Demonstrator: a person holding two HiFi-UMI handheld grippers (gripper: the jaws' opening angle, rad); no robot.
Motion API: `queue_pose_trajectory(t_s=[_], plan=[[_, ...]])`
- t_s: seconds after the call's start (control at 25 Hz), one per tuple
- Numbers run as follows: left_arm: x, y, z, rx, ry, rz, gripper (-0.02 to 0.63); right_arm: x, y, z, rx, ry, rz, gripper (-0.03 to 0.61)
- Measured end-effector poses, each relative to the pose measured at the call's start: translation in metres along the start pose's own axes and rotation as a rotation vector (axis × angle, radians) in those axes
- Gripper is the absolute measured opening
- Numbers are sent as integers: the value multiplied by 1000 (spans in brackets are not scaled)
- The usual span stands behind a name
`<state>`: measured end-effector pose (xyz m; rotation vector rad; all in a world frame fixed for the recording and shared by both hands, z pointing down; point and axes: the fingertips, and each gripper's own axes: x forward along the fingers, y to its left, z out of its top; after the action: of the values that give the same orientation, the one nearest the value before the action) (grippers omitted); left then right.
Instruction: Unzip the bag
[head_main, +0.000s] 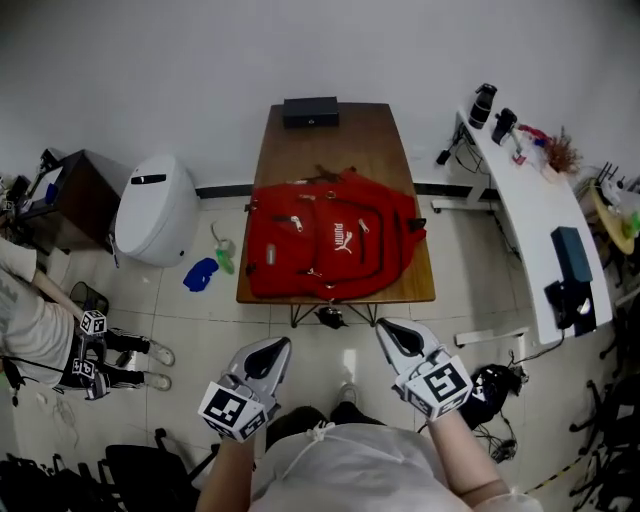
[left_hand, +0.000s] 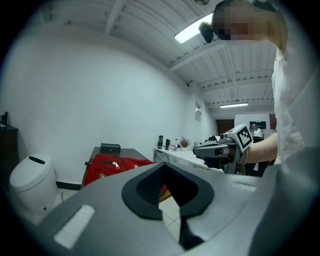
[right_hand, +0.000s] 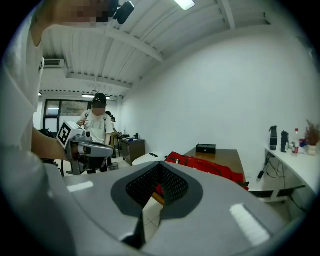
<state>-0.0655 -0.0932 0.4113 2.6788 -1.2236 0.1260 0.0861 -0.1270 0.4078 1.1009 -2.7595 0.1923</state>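
A red backpack lies flat on the brown wooden table, filling its near half. White zipper pulls show on its front. Both grippers hang over the tiled floor, short of the table's near edge and apart from the bag. My left gripper is shut with nothing in it, and my right gripper is shut and empty too. In the left gripper view the jaws meet, with the backpack beyond them. The right gripper view shows shut jaws and the backpack ahead.
A black box sits at the table's far end. A white rounded bin and a blue item lie to the left. A white desk with bottles stands on the right. A seated person is at far left.
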Motion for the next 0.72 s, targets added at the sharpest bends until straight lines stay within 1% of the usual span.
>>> queue_pose_trajectory(t_s=[0.16, 0.28, 0.44, 0.52, 0.56, 0.64, 0.72], plan=[[29, 16, -7, -5, 32, -37, 6, 32, -10, -27, 49, 83, 26, 5], [56, 31, -23, -11, 73, -68, 6, 56, -15, -49, 64, 156, 42, 5], [90, 57, -70, -18, 192, -100, 6, 86, -10, -99, 127, 282, 73, 12], [105, 71, -92, -41, 239, -121, 6, 105, -8, -126, 167, 335, 79, 47], [111, 76, -100, -57, 253, -134, 6, 115, -8, -138, 185, 355, 77, 62], [123, 82, -112, -78, 260, -160, 6, 132, -12, -161, 215, 382, 64, 67], [136, 85, -127, -79, 267, -183, 6, 145, -18, -187, 254, 412, 49, 76]])
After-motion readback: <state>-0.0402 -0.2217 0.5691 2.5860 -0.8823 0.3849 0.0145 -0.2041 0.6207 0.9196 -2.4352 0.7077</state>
